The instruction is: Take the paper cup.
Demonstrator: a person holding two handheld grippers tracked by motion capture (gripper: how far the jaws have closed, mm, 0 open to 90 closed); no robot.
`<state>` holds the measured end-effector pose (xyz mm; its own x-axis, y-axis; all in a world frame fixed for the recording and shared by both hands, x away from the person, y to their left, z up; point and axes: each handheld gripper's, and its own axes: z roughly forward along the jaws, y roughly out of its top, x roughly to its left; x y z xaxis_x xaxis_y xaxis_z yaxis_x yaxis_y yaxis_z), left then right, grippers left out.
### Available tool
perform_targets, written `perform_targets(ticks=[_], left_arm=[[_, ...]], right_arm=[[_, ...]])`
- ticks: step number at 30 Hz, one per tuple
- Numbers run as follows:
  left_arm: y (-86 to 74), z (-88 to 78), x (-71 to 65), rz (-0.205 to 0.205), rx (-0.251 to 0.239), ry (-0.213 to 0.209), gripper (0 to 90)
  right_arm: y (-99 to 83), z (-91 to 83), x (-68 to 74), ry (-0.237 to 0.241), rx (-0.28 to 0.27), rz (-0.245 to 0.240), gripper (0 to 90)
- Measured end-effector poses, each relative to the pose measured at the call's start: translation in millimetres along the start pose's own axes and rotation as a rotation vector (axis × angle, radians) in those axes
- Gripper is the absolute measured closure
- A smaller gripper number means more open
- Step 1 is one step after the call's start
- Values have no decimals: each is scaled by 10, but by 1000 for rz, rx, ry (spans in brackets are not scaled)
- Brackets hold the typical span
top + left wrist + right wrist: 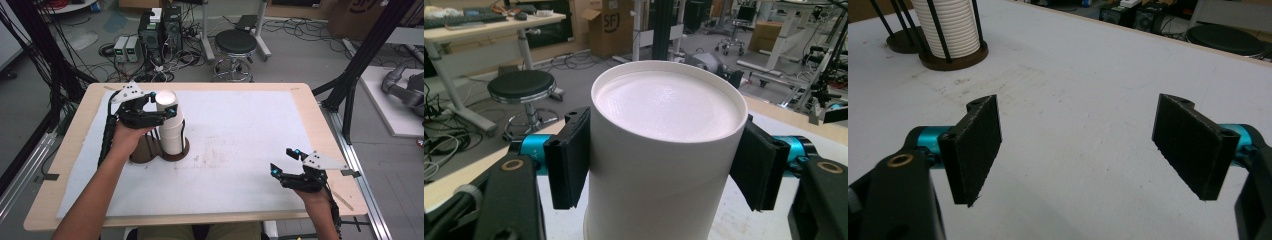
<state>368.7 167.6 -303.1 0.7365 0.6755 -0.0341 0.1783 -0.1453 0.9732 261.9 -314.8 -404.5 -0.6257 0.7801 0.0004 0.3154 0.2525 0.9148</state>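
One white cup [664, 150] upside down atop stack [171, 132] in brown holder [176, 152], left of table [310, 107] centre, clamped between left gripper [165, 111] pads; right gripper [287, 162] low over white mat [240, 130] at near right, jaws wide apart, holding nothing

"SF" logo on cardboard box [610, 22] (background, left gripper view)

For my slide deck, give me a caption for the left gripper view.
Left claw clamps the top upside-down white paper cup of a stack.
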Motion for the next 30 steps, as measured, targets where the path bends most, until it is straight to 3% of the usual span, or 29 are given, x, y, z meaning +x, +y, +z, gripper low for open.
perform_targets(ticks=[9, 15, 24, 30], left_arm=[[245, -155, -12, -17, -81, -7, 327], [341, -389, 10, -53, -154, -11, 328], [275, -690, 37, -50, -164, -7, 328], [122, -855, 12, -48, -159, -37, 328]], right_arm=[[0, -1, 0, 0, 0, 2, 202], [5, 0, 7, 2, -4, 6, 202], [19, 33, 28, 11, -2, 2, 202], [38, 86, 48, 25, 2, 15, 202]])
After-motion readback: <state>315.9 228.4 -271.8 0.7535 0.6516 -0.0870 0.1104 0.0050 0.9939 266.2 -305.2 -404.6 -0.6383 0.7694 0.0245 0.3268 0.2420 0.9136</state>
